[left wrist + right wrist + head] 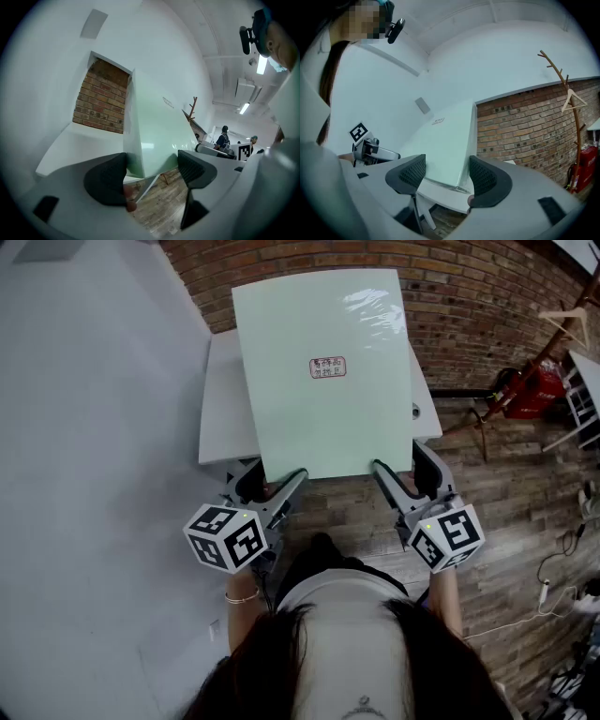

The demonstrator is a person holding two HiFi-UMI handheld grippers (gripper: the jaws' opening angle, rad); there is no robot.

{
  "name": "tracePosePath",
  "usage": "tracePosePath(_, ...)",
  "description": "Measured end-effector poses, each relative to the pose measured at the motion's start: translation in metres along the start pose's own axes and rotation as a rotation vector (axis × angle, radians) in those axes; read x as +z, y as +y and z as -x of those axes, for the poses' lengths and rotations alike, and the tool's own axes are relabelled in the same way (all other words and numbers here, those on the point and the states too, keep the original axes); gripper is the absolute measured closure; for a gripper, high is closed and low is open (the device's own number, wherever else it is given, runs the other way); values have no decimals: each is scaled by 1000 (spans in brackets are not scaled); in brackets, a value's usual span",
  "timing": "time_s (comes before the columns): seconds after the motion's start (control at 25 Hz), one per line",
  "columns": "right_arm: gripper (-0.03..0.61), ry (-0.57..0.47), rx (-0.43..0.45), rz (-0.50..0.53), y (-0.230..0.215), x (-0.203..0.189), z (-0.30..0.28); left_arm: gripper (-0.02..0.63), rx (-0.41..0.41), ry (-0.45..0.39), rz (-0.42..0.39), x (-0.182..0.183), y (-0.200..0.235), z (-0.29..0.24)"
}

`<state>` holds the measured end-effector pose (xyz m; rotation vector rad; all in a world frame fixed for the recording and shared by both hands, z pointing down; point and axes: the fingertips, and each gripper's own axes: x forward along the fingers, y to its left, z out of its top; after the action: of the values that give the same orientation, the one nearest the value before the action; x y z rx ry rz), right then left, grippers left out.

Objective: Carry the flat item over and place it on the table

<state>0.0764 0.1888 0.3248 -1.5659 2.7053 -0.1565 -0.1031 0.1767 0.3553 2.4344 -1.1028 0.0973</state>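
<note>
A smooth, glossy pale-green board (323, 381), rectangular, sits over the white table (217, 409), its near edge overhanging. Its red-framed label (328, 367) is too small to read. The left gripper (274, 480) and right gripper (401, 471) stand wide apart around its near corners. A brick wall (469, 306) stands beyond, a wooden coat stand (567, 324) to the right.

Panel (323, 371) on table (220, 413); left gripper (274, 480), right gripper (401, 465) at near corners; brick wall (469, 306) behind.

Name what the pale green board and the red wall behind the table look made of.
The pale green board: probably laminated or painted sheet, glossy; glare streaks its far corner, its edge looks white. The red wall: bare brick, matt; mortar joints show.
</note>
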Motion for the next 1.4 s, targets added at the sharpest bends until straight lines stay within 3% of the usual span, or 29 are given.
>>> tracePosePath(0.88, 262, 3, -54, 13, 15, -8, -58, 259, -43, 26, 7, 16, 63, -9)
tracePosePath(1.4, 262, 14, -66, 34, 22, -5, -65, 261, -56, 27, 0, 20, 71, -6)
